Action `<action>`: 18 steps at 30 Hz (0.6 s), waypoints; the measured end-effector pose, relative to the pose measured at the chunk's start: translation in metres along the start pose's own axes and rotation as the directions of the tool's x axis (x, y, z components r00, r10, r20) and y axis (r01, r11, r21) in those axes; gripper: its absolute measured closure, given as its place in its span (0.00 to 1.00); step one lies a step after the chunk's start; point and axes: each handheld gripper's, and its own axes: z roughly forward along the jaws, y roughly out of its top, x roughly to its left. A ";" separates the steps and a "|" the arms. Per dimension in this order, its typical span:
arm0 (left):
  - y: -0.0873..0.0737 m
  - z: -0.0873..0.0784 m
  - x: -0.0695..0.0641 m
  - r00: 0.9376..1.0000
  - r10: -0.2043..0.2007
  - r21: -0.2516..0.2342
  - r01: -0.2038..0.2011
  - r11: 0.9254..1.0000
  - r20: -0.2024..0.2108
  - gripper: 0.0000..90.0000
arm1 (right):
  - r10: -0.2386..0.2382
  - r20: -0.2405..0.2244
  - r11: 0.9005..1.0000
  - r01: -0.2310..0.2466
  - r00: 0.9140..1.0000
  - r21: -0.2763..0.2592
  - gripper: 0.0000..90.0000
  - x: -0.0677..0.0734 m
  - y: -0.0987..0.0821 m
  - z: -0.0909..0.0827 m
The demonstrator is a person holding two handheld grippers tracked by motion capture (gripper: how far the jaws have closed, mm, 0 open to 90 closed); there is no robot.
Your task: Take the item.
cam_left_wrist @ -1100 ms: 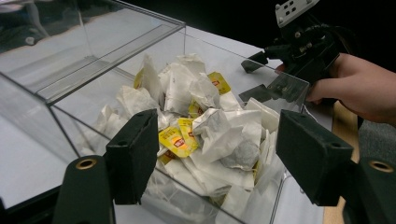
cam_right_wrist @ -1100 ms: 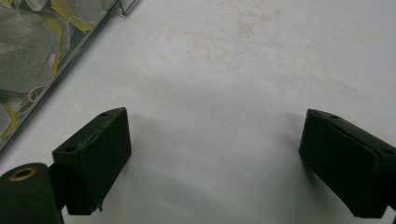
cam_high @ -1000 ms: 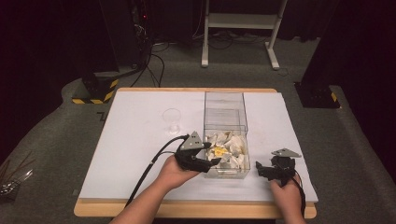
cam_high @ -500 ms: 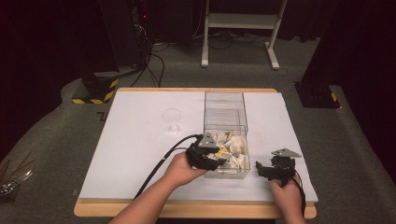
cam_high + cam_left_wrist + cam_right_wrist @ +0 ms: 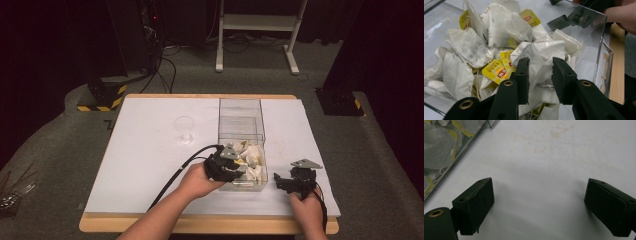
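Left gripper [image 5: 537, 75] moved from box side into clear box [image 5: 260, 131], jaws just been closing around white tea bag [image 5: 541, 56] on top of pile, pads near paper, firm pinch not sure yet. Pick-up seems started. Box walls close on both sides, so lift straight up. Right gripper [image 5: 539, 207] wide open, empty, resting on white table [image 5: 150, 150], beside box.

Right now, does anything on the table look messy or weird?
A bit. The tea bags lie in a crumpled, tangled heap at the near end of the clear box, whose far end looks bare. Brownish stains mark the white table cover beside the box. Nothing has spilled out.
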 end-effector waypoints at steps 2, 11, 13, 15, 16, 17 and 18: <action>0.000 0.000 0.000 1.000 -0.010 0.013 0.010 1.000 0.011 0.80 | 0.000 0.000 1.000 0.000 1.000 0.000 0.10 0.000 0.000 0.000; -0.001 -0.002 0.002 0.999 -0.041 0.024 0.040 0.999 0.031 0.95 | 0.001 -0.002 1.000 -0.001 1.000 -0.001 0.10 0.000 0.000 0.000; -0.002 -0.003 0.001 0.999 -0.043 0.020 0.043 0.999 0.027 0.98 | 0.000 -0.001 1.000 0.000 1.000 -0.002 0.10 0.000 0.000 0.000; -0.003 -0.003 0.001 0.999 -0.045 0.016 0.045 0.999 0.022 0.99 | 0.001 -0.002 1.000 -0.001 1.000 0.001 0.10 0.000 0.000 0.000; -0.004 -0.003 0.001 0.998 -0.051 0.011 0.050 0.999 0.022 0.99 | 0.001 -0.001 1.000 -0.001 1.000 -0.001 0.10 0.000 0.000 0.000; -0.005 -0.004 0.002 0.999 -0.050 0.006 0.050 0.999 0.021 0.99 | 0.001 -0.002 1.000 -0.001 1.000 0.000 0.10 0.000 0.000 0.000; -0.006 -0.004 0.002 0.998 -0.056 0.001 0.056 0.998 0.021 0.99 | 0.001 -0.001 1.000 -0.001 1.000 -0.001 0.10 0.000 0.000 0.000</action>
